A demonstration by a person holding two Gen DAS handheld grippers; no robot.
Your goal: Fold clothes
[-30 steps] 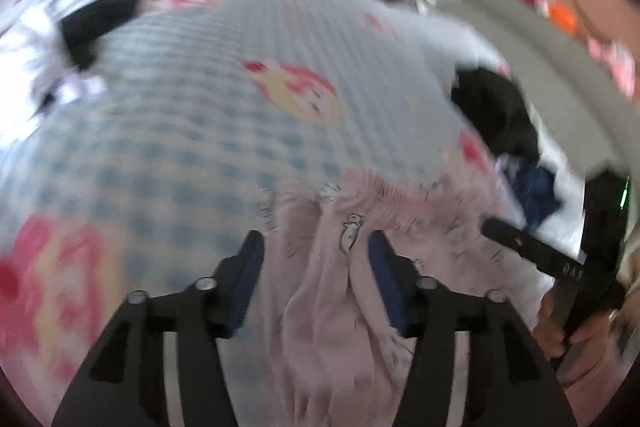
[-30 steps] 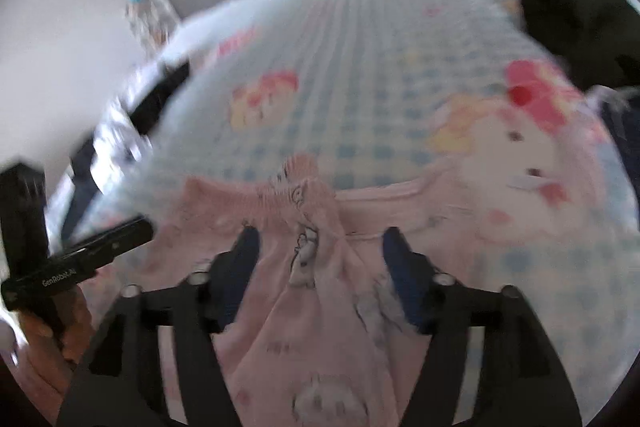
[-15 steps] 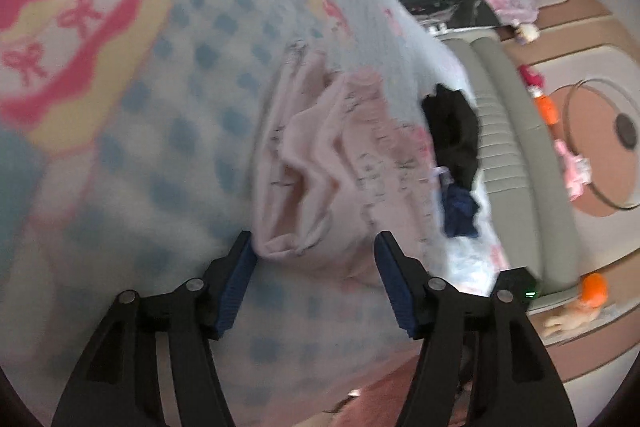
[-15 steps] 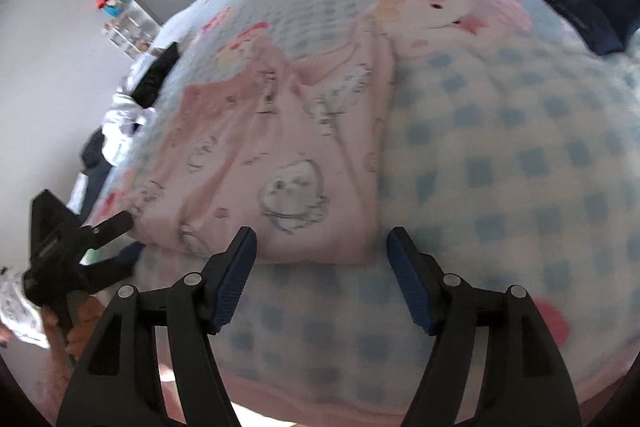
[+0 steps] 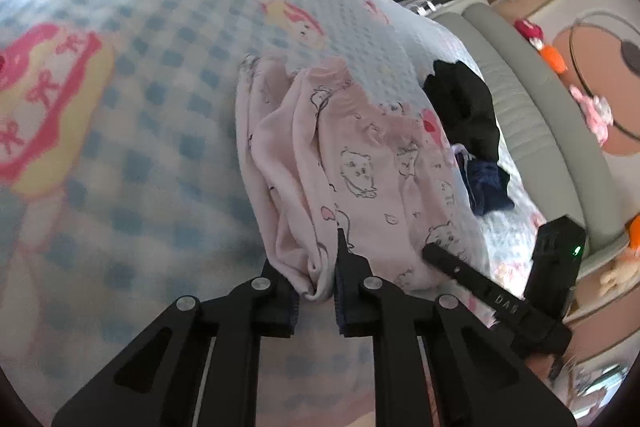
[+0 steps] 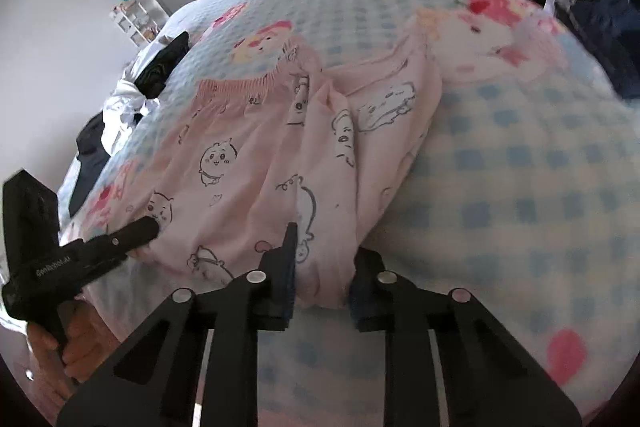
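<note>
Your pink shorts [image 6: 256, 163] lie on the checked bedspread [image 6: 520, 187], near its front edge, with the gathered waistband at the far side and the hem toward you. They look doubled over at least once: the cloth sits thick and bunched, with loose ridges running from waistband to hem, and the right side rolls under in a fat curve. So the fold is partway at best; the creases are not smoothed and the bundle is not yet a neat flat packet. Whether another fold is wanted, you must judge from the thickness. A black garment [image 5: 464, 107] and a dark blue one [image 5: 486, 187] lie just beyond the shorts on the bed, crumpled, and more dark and white clothes [image 6: 132, 95] are heaped at the far left edge.

Your left tongs [image 5: 316, 291] are nearly closed and pinch a fold of the near left corner of the shorts; cloth fills the narrow gap between the fingers. Your right tongs [image 6: 320, 291] stand a little wider and grip the near right hem, which bulges between the pads. Both grips sit low on the hem, with the bedspread just beneath.
</note>
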